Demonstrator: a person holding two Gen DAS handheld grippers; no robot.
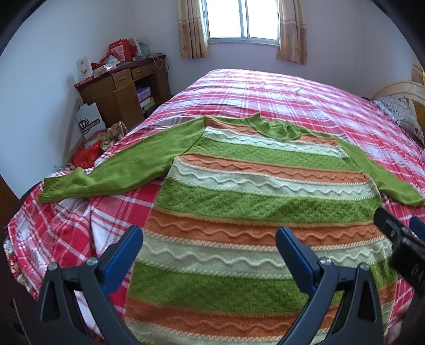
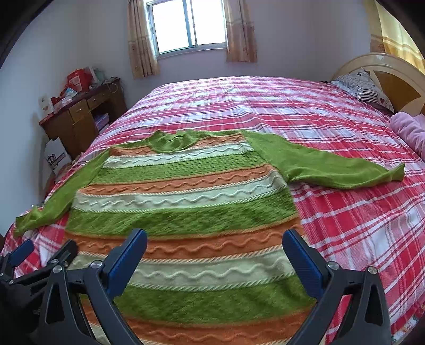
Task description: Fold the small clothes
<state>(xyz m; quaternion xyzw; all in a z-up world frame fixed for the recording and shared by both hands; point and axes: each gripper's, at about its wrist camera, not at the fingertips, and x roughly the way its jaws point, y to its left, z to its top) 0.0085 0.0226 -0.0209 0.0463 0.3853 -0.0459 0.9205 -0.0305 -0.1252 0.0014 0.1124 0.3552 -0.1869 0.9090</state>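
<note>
2 blue-padded black grippers hang with jaws spread wide and empty above the near hem of 1 green, orange and cream striped knit sweater (image 2: 186, 201), spread flat on the red-and-white plaid bedspread (image 2: 345, 212). The left gripper (image 1: 209, 246) sits over the hem's left half, the right gripper (image 2: 215, 252) over its right. The sweater's long axis runs straight away from both toward the collar, its 2 green sleeves splayed outward. The left sleeve (image 1: 111, 172) is likely nearer the left gripper, the right sleeve (image 2: 332, 167) nearer the right. Beyond: 1 wooden desk (image 1: 119, 90), 1 window (image 2: 188, 24).
</note>
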